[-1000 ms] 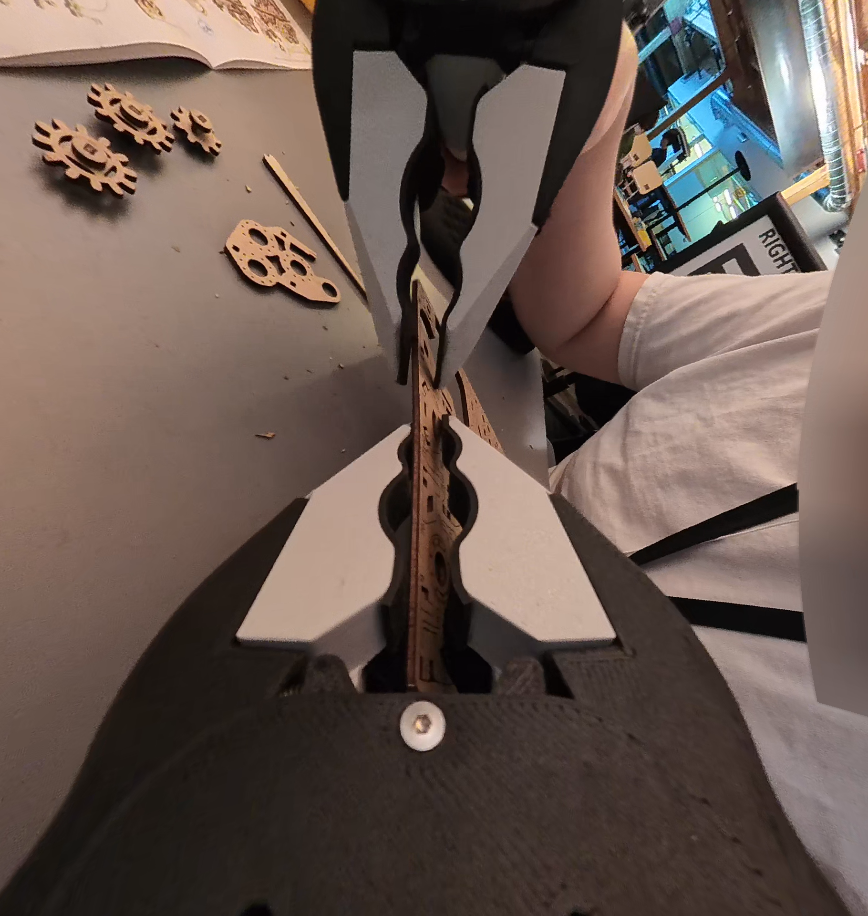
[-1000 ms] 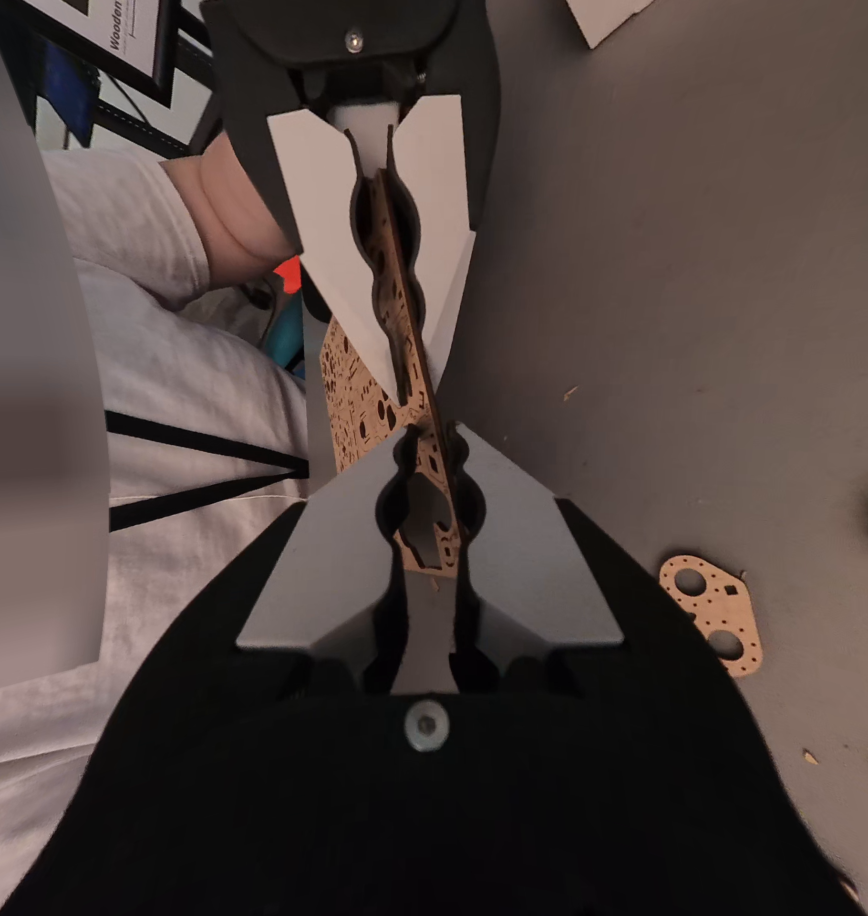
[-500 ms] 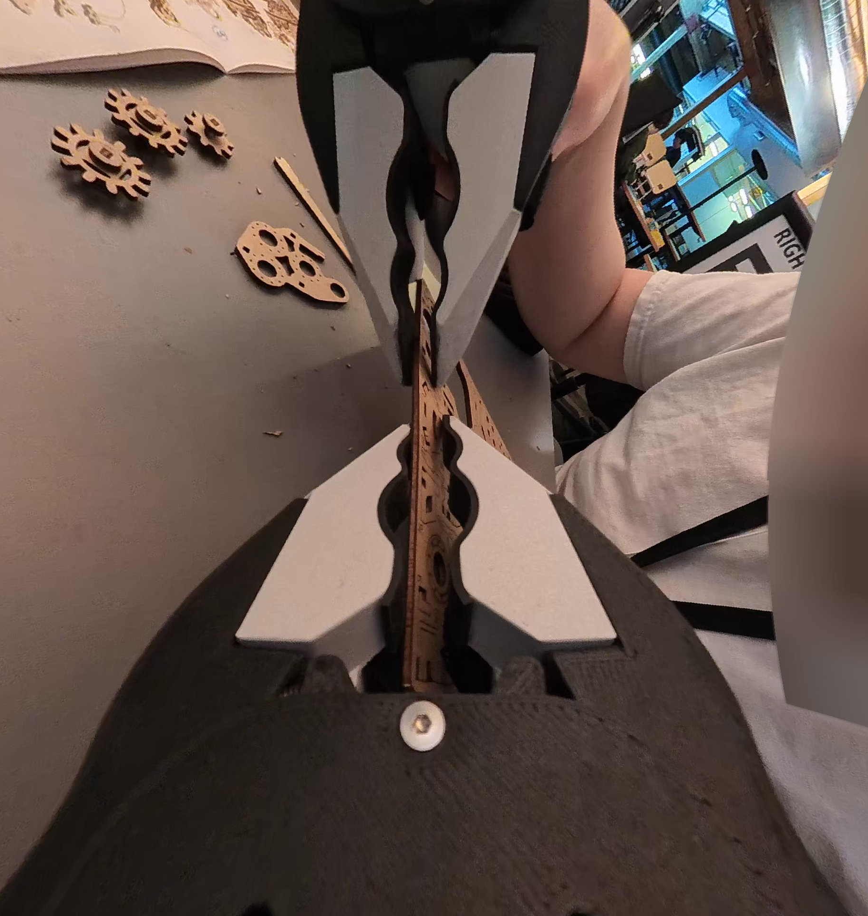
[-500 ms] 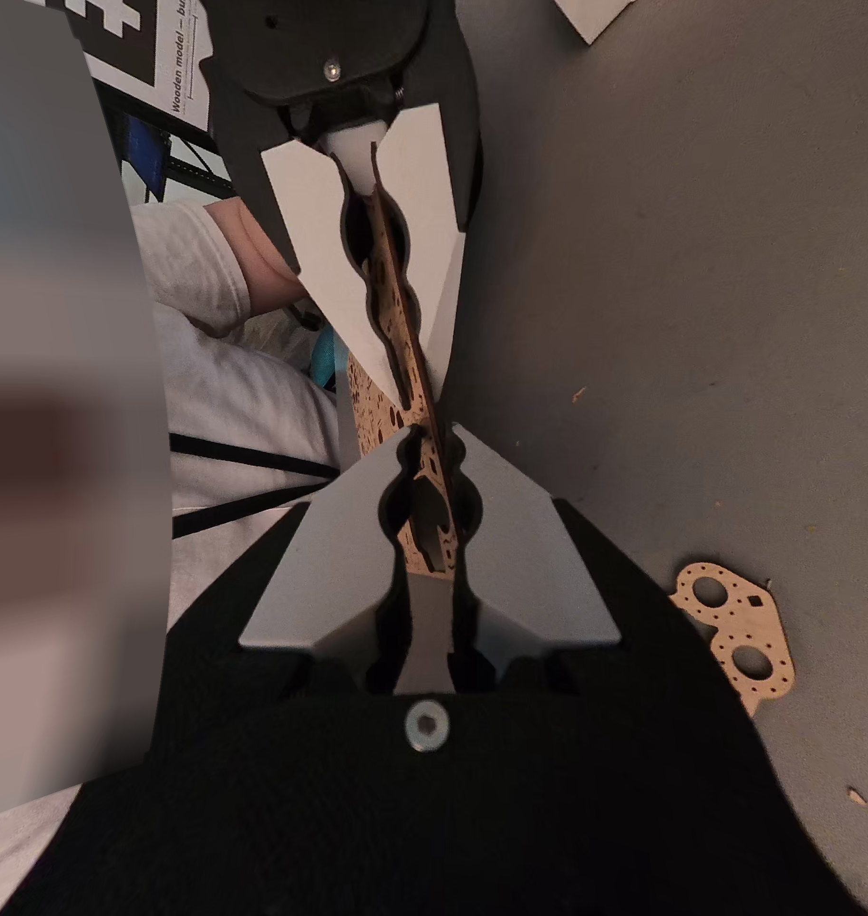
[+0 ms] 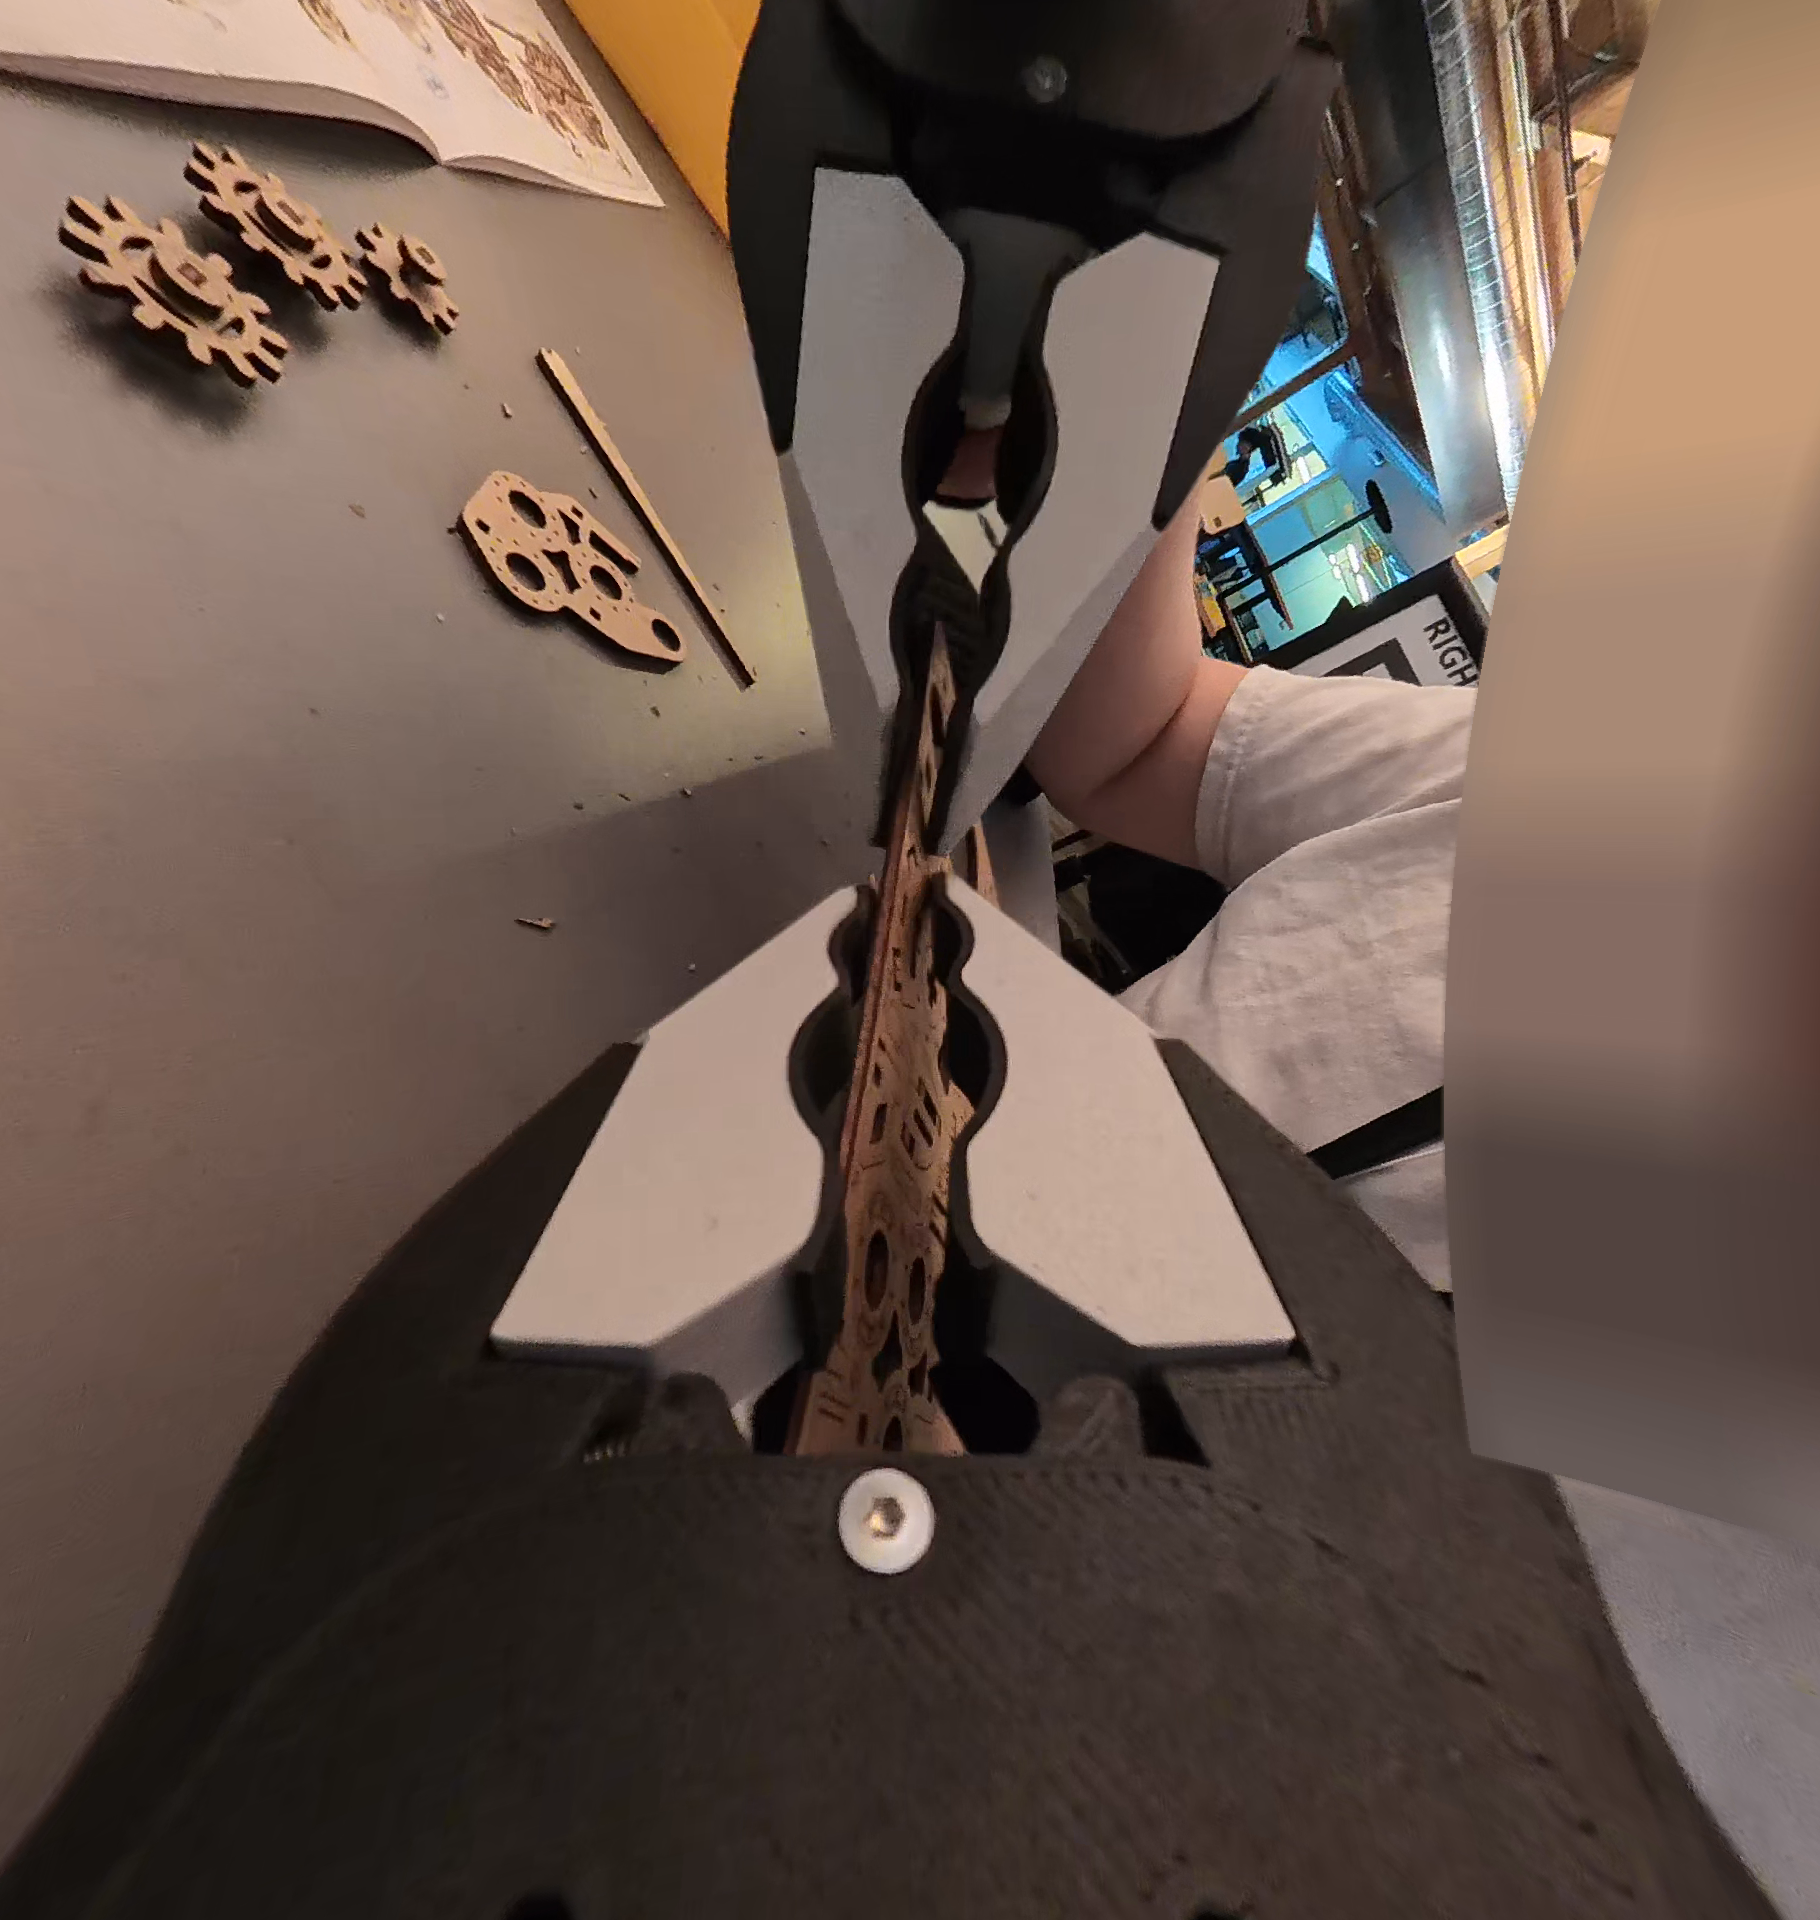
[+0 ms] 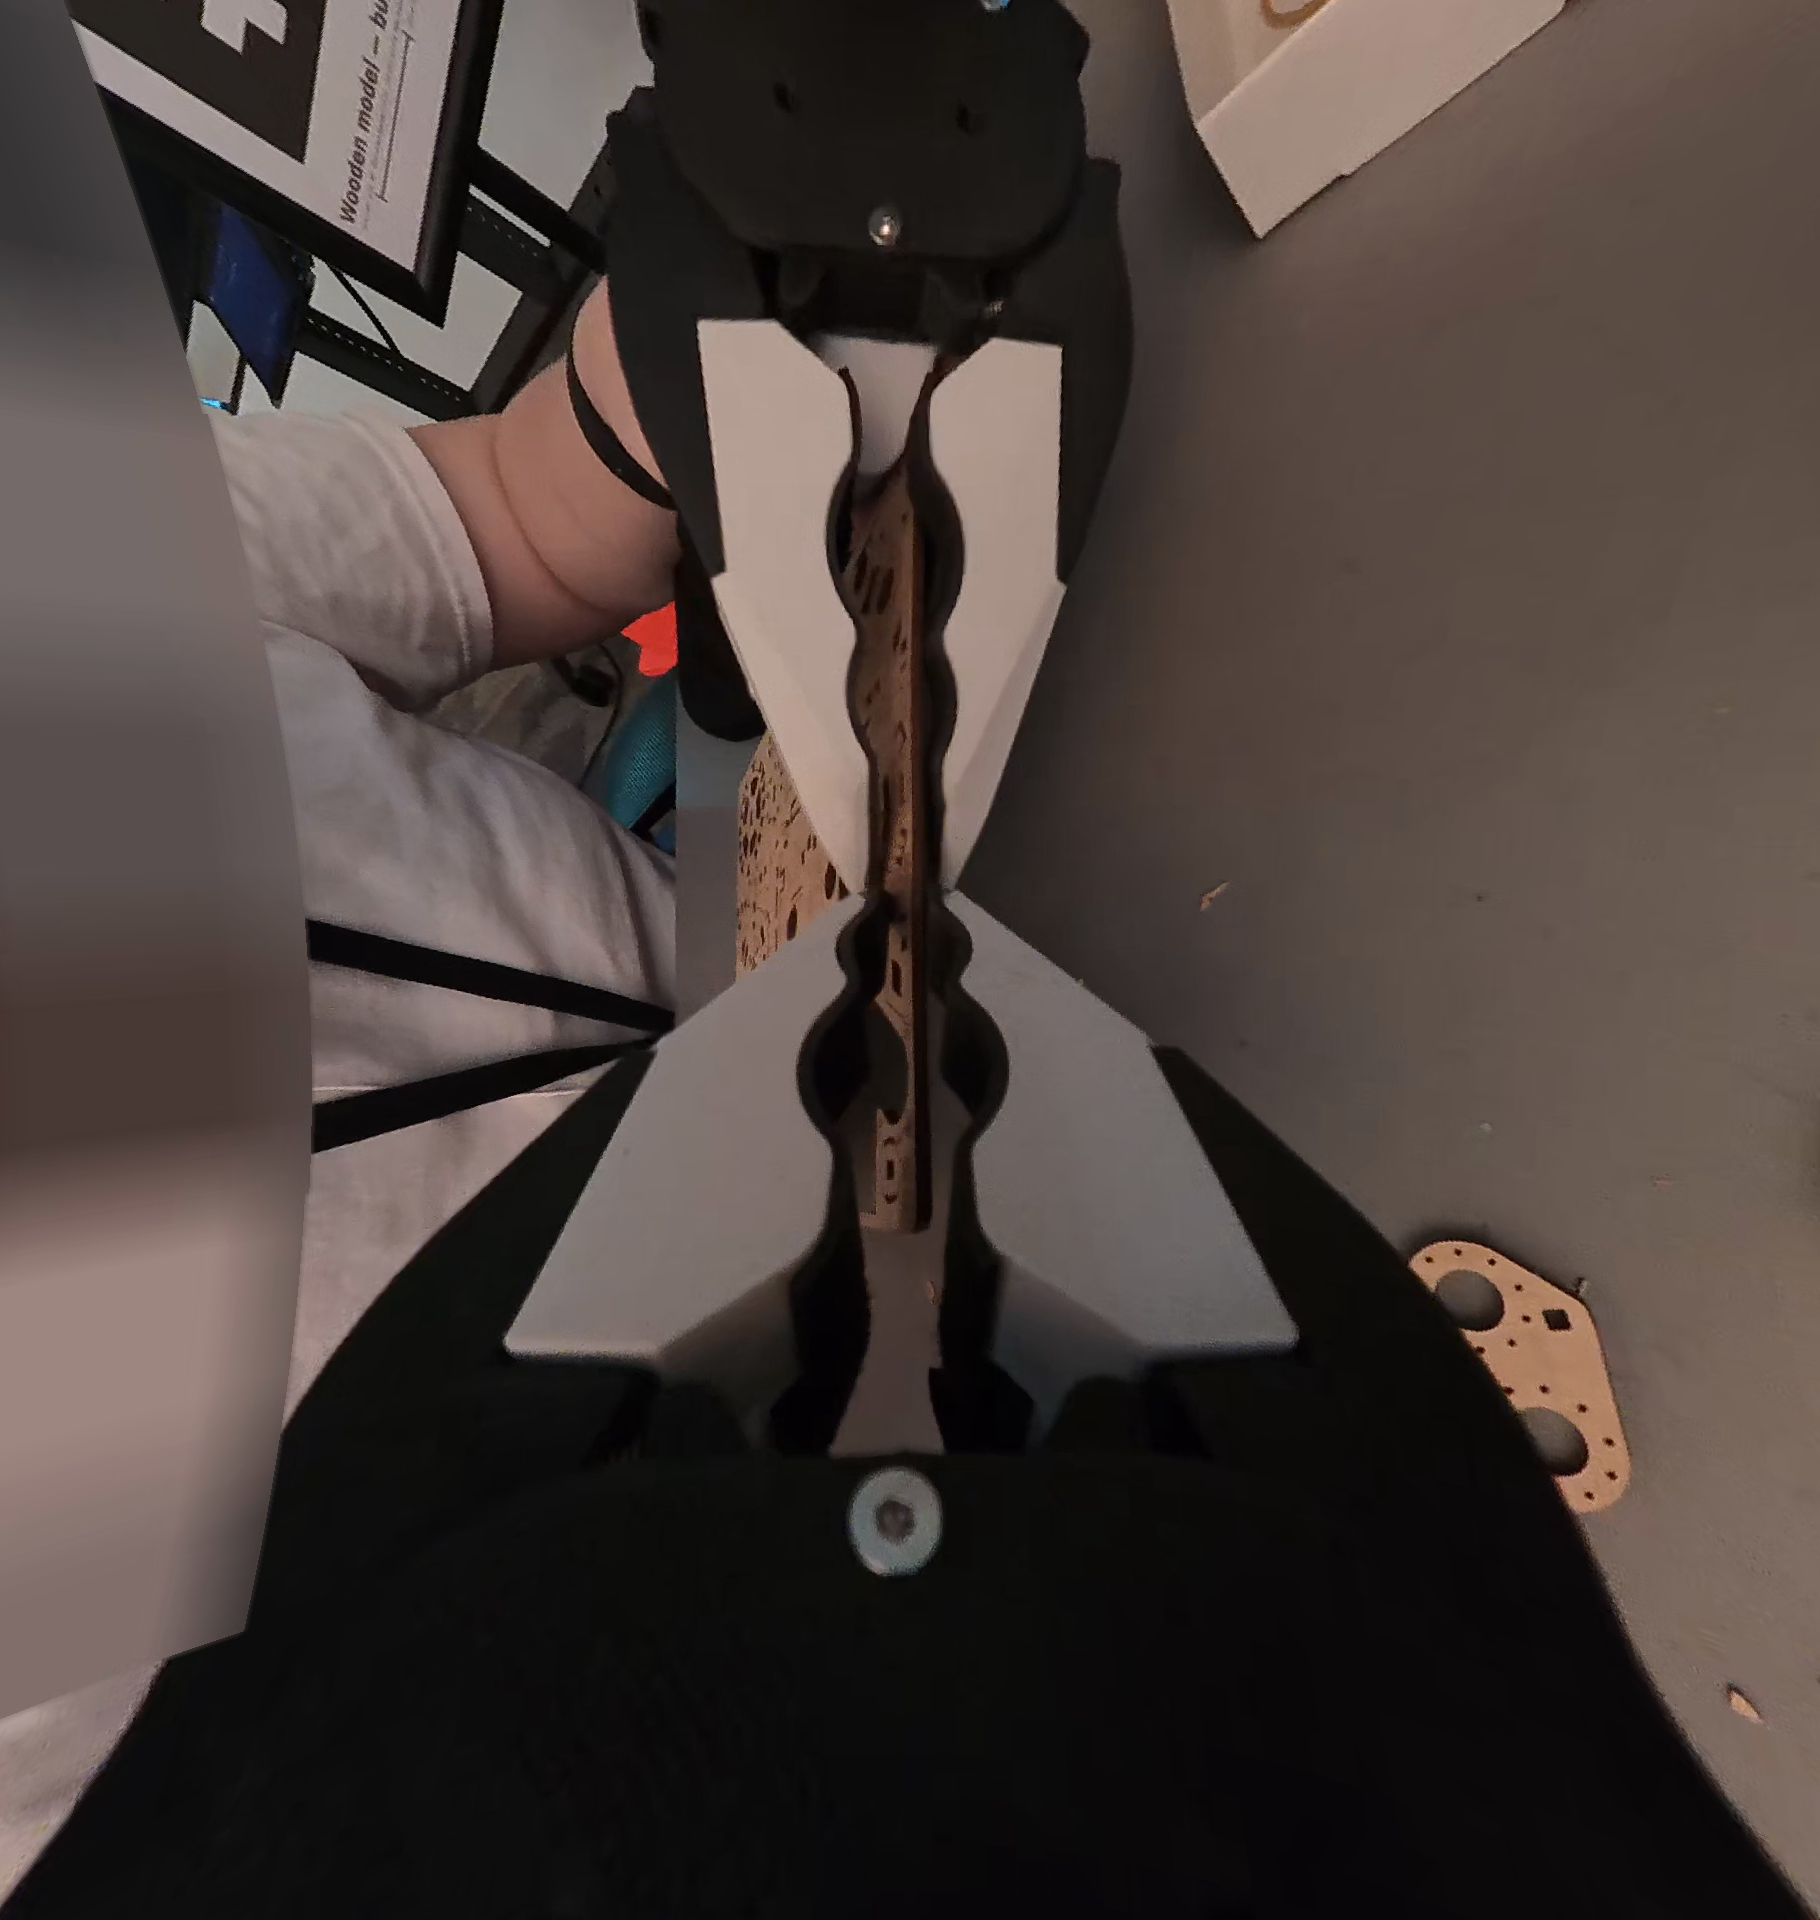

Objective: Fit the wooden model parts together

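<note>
A thin perforated wooden panel (image 5: 890,1195) is held edge-on above the grey table (image 5: 210,935) between both grippers, which meet tip to tip. My left gripper (image 5: 898,896) is shut on one end of it. My right gripper (image 5: 912,829) comes from the top of the left wrist view and is shut on the other end. In the right wrist view the same panel (image 6: 898,997) runs from my right gripper (image 6: 901,912) up into the left gripper (image 6: 904,881). More of the panel (image 6: 771,862) shows to the left of the fingers.
Three wooden gears (image 5: 173,286) lie at the far left beside an open booklet (image 5: 366,62). A flat holed plate (image 5: 563,571) and a thin stick (image 5: 641,509) lie nearer. The right wrist view shows a holed plate (image 6: 1519,1371) and a white box (image 6: 1332,94). A person's arm (image 5: 1134,769) is close. The grippers are tip to tip, or close to it.
Both grippers stay shut on the panel. The pair has turned: in the right wrist view the panel now runs straight up, and in the left wrist view it leans slightly.
</note>
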`<state>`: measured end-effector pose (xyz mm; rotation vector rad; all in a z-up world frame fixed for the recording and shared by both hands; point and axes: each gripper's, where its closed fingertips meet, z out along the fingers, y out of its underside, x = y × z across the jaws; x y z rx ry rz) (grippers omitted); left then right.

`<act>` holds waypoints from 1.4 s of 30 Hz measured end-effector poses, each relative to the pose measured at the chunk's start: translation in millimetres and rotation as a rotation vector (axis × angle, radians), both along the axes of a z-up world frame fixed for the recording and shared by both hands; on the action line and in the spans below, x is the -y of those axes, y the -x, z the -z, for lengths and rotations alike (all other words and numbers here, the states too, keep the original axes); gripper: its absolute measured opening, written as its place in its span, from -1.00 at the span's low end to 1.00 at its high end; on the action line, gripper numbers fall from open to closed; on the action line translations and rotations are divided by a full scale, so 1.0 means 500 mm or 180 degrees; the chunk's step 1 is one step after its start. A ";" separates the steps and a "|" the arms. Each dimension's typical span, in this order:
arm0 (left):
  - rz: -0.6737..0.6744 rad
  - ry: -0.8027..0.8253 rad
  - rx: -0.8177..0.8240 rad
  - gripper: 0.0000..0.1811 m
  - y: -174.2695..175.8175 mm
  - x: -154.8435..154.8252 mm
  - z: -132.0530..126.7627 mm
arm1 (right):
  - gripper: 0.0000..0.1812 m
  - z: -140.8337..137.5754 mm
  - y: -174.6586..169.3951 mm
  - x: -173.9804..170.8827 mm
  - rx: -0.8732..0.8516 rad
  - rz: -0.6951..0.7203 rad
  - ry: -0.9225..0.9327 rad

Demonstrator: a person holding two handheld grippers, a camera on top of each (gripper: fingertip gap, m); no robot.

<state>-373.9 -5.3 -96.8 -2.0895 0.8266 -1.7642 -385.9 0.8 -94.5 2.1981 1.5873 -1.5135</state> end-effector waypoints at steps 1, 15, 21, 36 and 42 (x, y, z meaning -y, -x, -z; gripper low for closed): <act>0.0001 -0.0021 -0.0024 -0.92 0.000 0.000 0.001 | -0.95 0.001 0.000 0.000 -0.0003 0.0001 0.0017; -0.0069 -0.0024 -0.0243 -0.96 0.008 -0.001 0.014 | -0.92 0.023 0.005 -0.002 0.0039 -0.0078 -0.0370; -0.0078 -0.0005 -0.0232 -0.97 0.010 0.001 0.010 | -0.91 0.019 0.006 -0.001 -0.0097 -0.0296 -0.0927; -0.0067 -0.0188 -0.0247 -0.94 0.010 -0.001 0.004 | -0.93 0.005 0.010 -0.004 -0.0265 0.0000 -0.0243; -0.0047 -0.0187 -0.0258 -0.94 0.009 0.001 0.005 | -0.93 0.005 0.008 -0.003 -0.0257 -0.0017 -0.0148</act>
